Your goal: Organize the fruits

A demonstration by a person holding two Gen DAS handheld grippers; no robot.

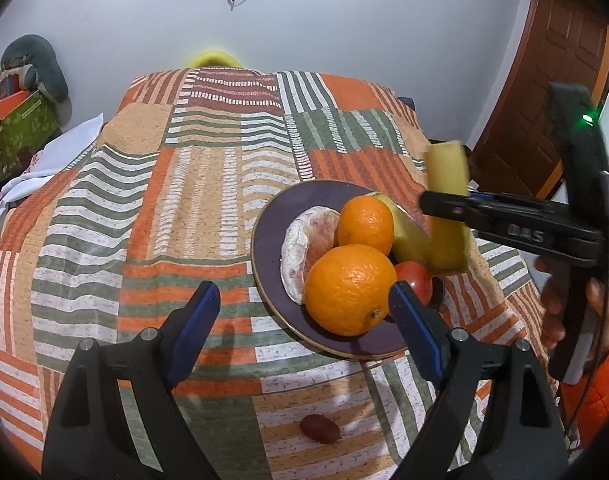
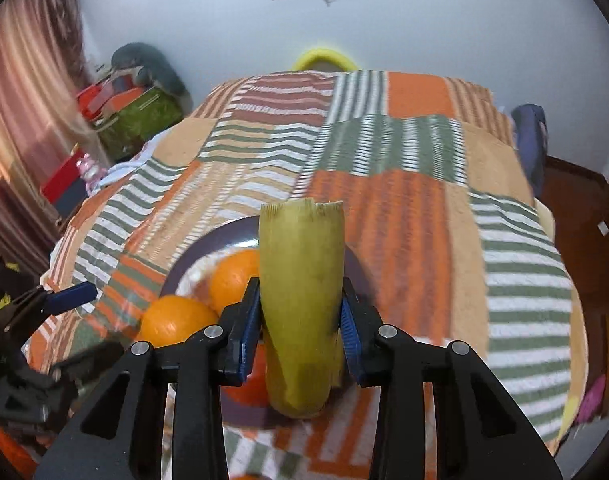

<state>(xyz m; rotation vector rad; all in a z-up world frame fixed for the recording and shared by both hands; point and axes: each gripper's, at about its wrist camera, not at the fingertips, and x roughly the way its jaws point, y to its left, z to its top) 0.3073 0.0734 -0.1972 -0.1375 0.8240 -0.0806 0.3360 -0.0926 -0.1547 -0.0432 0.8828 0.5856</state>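
right now the right gripper [image 2: 300,332] clamps one yellow-green banana piece [image 2: 300,304] between its two blue pads [image 2: 248,332], the piece standing upright with its torn end on top. from the left wrist view the same piece [image 1: 448,208] hangs in the air above the right rim of the plate, well clear of the cloth. the left gripper [image 1: 304,308] stands wide with nothing between its fingers, hovering low at the near edge of the plate.

one dark purple plate [image 1: 272,208] sits on the patchwork bedspread [image 1: 184,184]. on it i count two whole oranges, one near [image 1: 350,290] and one behind it [image 1: 366,224], touching each other; one peeled citrus piece [image 1: 304,244] lying against their left side; one more banana piece [image 1: 408,236] behind them to the right; and one red fruit [image 1: 416,280] at the right, partly hidden, so i cannot tell what kind it is.

one small dark reddish fruit [image 1: 319,428] lies alone on the bedspread, off the plate, near the left gripper's base. a person's hand [image 1: 560,308] with an orange sleeve [image 1: 600,376] holds the right gripper's handle.
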